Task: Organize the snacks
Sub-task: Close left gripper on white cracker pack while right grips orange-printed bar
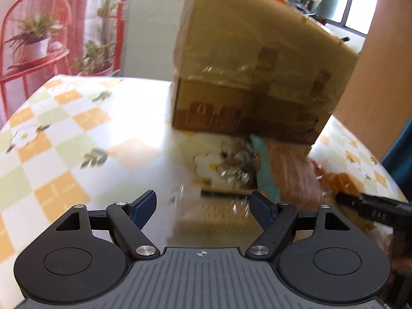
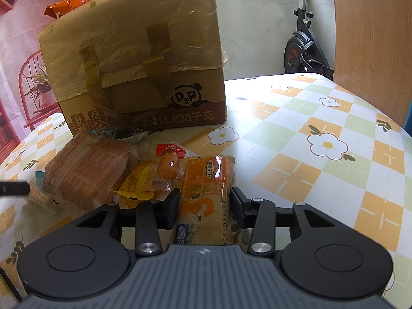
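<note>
A taped cardboard box [image 2: 141, 64] with a panda print stands on the table, also blurred in the left wrist view [image 1: 257, 77]. An orange packet [image 2: 67, 5] pokes out of its top. In front of the box lie a brown bread pack [image 2: 87, 172], a yellow packet [image 2: 136, 182] and a red-topped sausage snack [image 2: 167, 164]. My right gripper [image 2: 204, 200] is shut on a long orange-and-white snack bar [image 2: 206, 180], low over the cloth. My left gripper [image 1: 203, 200] holds a pale clear-wrapped snack [image 1: 213, 213] between its blue pads; the view is blurred.
The table has a rounded edge and a checked flower cloth [image 2: 309, 128], bare to the right of the snacks. An exercise bike [image 2: 301, 38] and a wooden panel [image 2: 373, 38] stand behind it. A red plant stand [image 1: 33, 38] is at the far left.
</note>
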`<action>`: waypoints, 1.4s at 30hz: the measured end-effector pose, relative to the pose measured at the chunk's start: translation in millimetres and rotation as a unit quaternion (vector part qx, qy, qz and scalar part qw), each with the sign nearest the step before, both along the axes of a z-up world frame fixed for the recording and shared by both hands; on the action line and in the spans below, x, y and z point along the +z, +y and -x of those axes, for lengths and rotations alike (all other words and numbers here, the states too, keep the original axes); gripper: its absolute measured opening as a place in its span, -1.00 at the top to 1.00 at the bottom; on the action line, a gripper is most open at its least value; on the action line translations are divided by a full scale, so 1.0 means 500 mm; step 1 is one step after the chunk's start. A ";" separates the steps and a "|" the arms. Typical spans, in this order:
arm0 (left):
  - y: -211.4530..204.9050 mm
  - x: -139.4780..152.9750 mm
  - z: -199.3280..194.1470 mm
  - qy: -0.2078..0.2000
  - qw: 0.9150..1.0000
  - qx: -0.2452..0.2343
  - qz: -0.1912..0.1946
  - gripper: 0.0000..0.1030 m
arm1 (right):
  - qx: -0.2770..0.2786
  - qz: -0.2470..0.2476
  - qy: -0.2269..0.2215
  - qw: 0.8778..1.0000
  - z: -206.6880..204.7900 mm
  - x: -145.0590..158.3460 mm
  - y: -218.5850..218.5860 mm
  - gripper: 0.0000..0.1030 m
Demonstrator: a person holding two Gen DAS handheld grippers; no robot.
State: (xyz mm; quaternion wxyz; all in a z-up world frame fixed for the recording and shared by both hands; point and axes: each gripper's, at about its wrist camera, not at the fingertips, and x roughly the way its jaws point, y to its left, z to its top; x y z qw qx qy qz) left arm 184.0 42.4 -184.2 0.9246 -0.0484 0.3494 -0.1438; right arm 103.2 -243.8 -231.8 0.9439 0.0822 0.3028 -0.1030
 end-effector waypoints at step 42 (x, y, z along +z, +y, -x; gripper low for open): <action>-0.041 -0.056 0.042 -0.013 0.991 -0.082 -0.104 -0.18 | 0.003 0.008 0.003 1.000 0.000 -0.002 -0.002 0.13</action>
